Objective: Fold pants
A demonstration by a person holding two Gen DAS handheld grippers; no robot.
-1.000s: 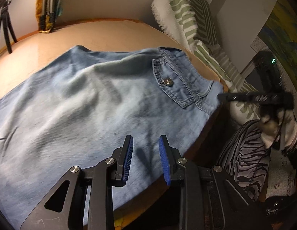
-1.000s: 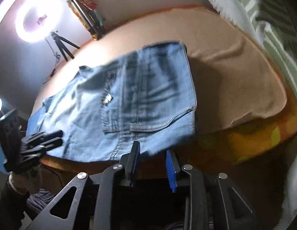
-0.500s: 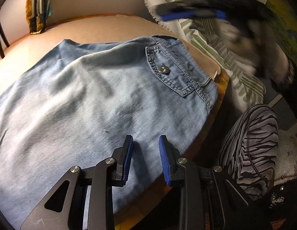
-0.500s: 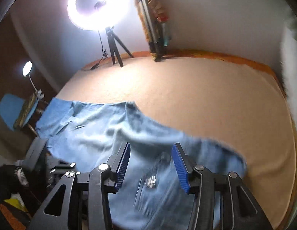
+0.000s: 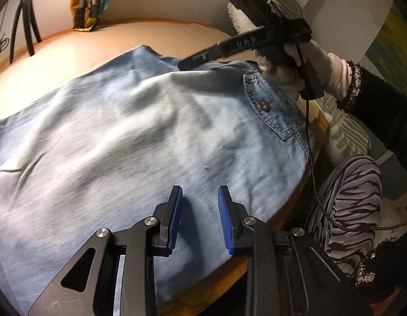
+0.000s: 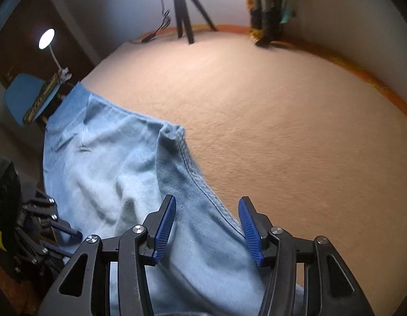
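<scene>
**Pants spread flat, fold not yet begun**

Denim pants (image 5: 140, 137) lay spread over the near part of the counter (image 6: 295, 137), waistband end hanging slightly past the near edge; far side of the counter bare. Buttoned back pocket (image 5: 271, 110) faced up. Left gripper (image 5: 199, 221) hovered just above the cloth by the near edge, fingers spread, pinching nothing. Right gripper (image 6: 207, 230) sat over the seamed edge (image 6: 195, 173), fingers spread wide either side of it, nothing clamped. Judged: task at its start. Cloth wrinkled, no fold visible; grasp and all folds left.
</scene>
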